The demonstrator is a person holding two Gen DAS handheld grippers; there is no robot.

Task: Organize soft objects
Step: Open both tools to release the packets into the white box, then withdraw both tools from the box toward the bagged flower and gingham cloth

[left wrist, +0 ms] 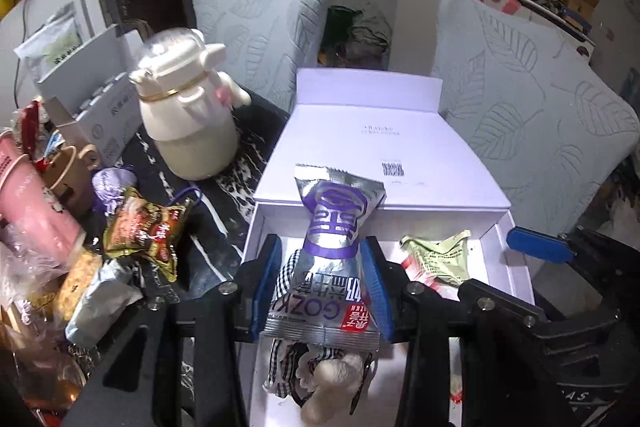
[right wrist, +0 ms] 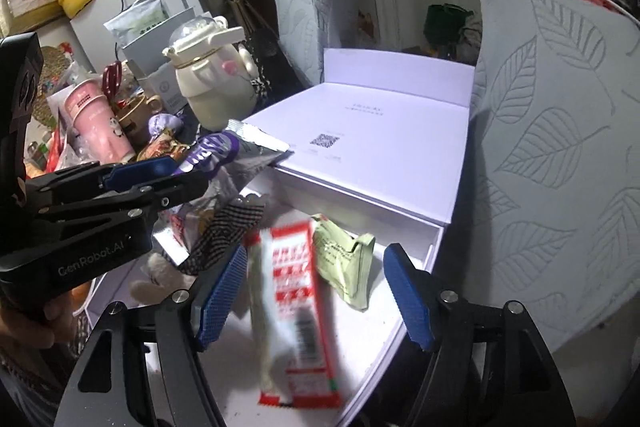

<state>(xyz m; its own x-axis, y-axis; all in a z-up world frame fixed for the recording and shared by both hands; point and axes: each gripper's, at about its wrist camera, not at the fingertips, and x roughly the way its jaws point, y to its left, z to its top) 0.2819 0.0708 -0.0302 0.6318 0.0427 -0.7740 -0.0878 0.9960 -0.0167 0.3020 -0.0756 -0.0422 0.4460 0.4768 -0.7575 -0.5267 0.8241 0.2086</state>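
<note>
My left gripper point(left wrist: 325, 279) is shut on a silver and purple snack packet point(left wrist: 334, 227), held over the open white box point(left wrist: 516, 259). Under it a checked-cloth plush toy point(left wrist: 320, 379) lies in the box. My right gripper point(right wrist: 316, 291) is open over the box point(right wrist: 416, 247). Between its fingers a red and white packet point(right wrist: 292, 303) looks blurred, loose above the box floor. A pale green sachet point(right wrist: 344, 259) lies beside it. The left gripper point(right wrist: 156, 171) with the silver packet point(right wrist: 224, 155) shows at the left of the right wrist view.
The box lid point(left wrist: 380, 147) lies open at the back. A cream kettle-shaped jar point(left wrist: 188, 107), a pink cup point(left wrist: 32, 211) and several snack packets point(left wrist: 144, 231) crowd the dark table on the left. Two leaf-patterned cushions point(left wrist: 532, 107) stand behind and to the right.
</note>
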